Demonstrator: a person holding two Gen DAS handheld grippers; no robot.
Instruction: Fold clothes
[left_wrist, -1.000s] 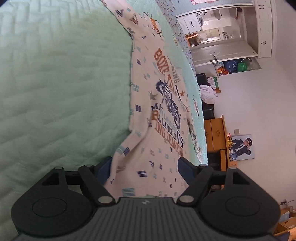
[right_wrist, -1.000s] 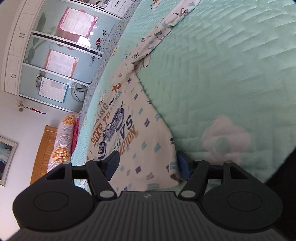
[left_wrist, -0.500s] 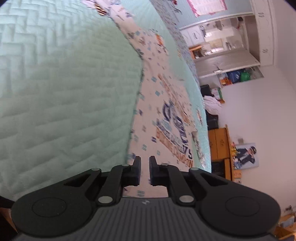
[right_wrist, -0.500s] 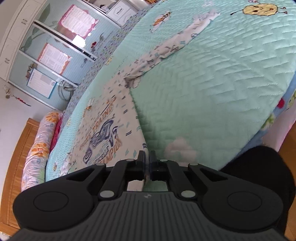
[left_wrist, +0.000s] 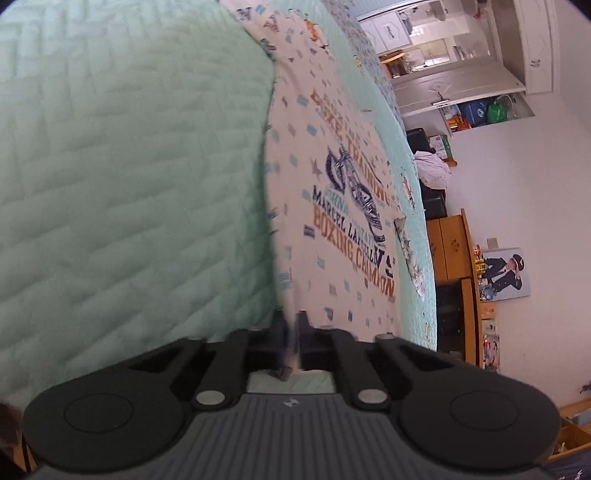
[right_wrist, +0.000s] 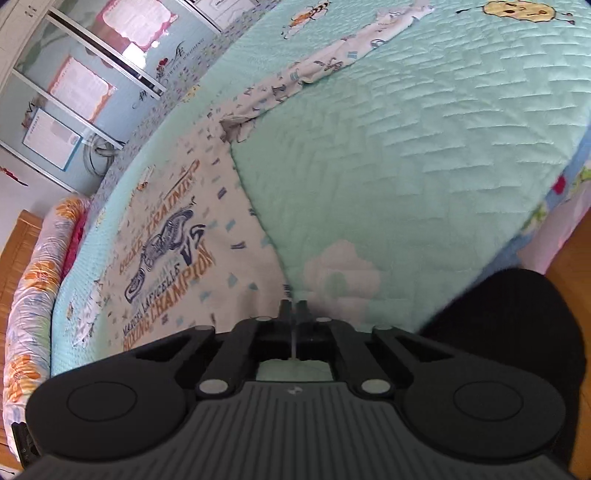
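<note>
Left gripper (left_wrist: 291, 332) is pressed together on the hem of the printed shirt (left_wrist: 332, 206); right gripper (right_wrist: 293, 314) is likewise clamped on a thin edge of that hem. Shirt is spread print-up on the green quilt (right_wrist: 406, 155), body unfolded, 1 sleeve (right_wrist: 325, 62) stretched out far away. No fold is visible, so most folding is judged left. Both grippers are held low at the near bed edge, fingers aimed along the shirt toward its collar end.
</note>
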